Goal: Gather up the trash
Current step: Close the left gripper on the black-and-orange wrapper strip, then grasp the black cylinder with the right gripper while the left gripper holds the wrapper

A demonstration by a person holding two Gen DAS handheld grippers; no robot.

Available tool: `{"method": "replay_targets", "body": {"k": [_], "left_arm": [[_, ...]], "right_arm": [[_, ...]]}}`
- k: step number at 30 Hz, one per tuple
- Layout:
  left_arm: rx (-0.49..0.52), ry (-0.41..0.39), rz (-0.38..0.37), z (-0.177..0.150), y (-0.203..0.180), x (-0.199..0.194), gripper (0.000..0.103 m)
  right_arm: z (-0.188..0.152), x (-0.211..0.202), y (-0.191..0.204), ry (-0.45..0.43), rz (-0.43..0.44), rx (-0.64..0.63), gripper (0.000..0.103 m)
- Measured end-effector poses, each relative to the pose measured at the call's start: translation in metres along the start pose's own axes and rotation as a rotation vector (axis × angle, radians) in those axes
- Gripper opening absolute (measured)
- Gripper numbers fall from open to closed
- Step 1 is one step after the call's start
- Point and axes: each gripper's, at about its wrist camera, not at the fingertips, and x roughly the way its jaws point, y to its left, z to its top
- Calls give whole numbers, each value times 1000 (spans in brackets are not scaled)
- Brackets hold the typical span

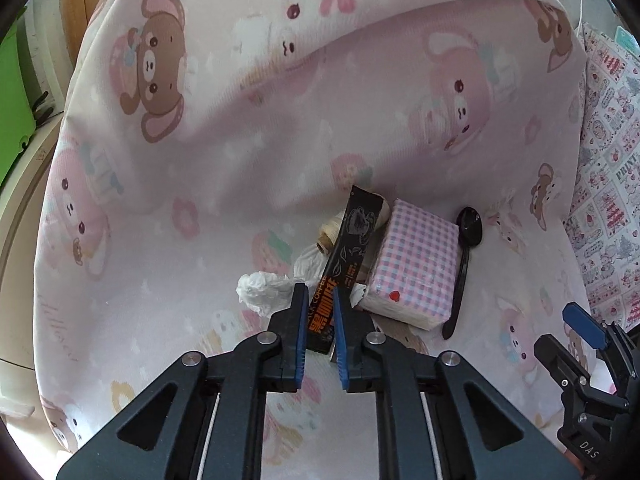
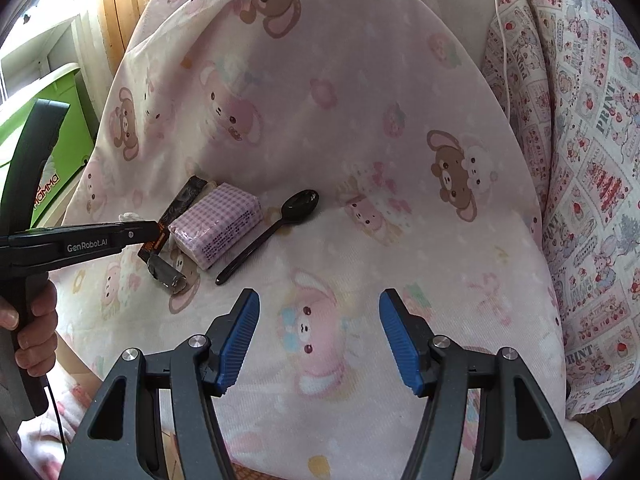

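Your left hand-held gripper [image 1: 320,300] was clamped on the lower end of the black coffee sachet [image 1: 348,240], which lay on the pink cartoon-print bedsheet [image 1: 200,160] against the checked tissue pack [image 1: 416,264]. Crumpled white tissue [image 1: 262,290] lay just beside its left finger. Your right hand-held gripper [image 2: 318,308] stood with jaws wide apart, holding nothing, near the black plastic spoon [image 2: 276,224].

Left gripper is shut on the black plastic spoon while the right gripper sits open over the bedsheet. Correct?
Not quite. The left gripper is shut on the black coffee sachet, as the left wrist view shows; the spoon lies untouched. The right gripper is open.
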Motion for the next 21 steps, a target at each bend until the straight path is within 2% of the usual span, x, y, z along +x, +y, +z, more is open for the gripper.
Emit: {"method": "replay_targets", "body": {"k": [3, 7, 9, 13, 14, 16, 21], "left_arm": [[17, 33, -40, 1, -4, 5, 21], [81, 14, 43, -4, -18, 6, 19], [98, 39, 25, -6, -21, 10, 21], [91, 53, 34, -8, -25, 17, 21], [88, 53, 35, -8, -25, 17, 16], [79, 42, 43, -8, -25, 16, 16], [28, 1, 92, -17, -16, -9, 13]], "right_arm": [[0, -1, -1, -3, -2, -1, 65], [0, -1, 0, -2, -1, -6, 65], [0, -1, 0, -2, 0, -8, 65], [-1, -1, 1, 0, -5, -11, 65], [-1, -1, 1, 0, -6, -11, 65], [-1, -1, 1, 0, -9, -11, 65], [-2, -1, -2, 1, -2, -6, 65]]}}
